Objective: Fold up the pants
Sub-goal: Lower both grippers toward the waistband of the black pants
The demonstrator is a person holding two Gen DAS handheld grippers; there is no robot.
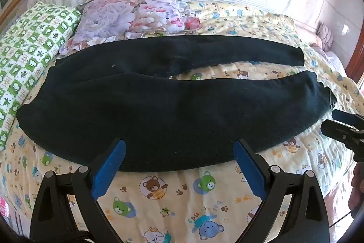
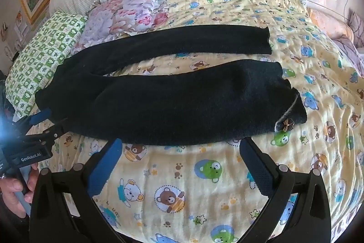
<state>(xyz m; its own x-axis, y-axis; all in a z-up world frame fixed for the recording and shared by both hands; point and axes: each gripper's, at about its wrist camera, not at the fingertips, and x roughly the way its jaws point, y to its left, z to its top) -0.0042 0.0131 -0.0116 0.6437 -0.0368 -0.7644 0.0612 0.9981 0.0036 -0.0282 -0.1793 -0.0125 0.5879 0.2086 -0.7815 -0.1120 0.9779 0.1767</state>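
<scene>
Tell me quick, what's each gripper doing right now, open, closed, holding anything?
Left gripper: open, empty, at the near edge of the black pants.
Right gripper: open, empty, just short of the pants.

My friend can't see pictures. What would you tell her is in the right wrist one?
Black pants lie flat across a yellow teddy-bear quilt, legs apart and pointing right, the nearer cuff bearing a small bow. The right tool hovers open just before the near leg, holding nothing; the left tool sits by the waist at left.
</scene>
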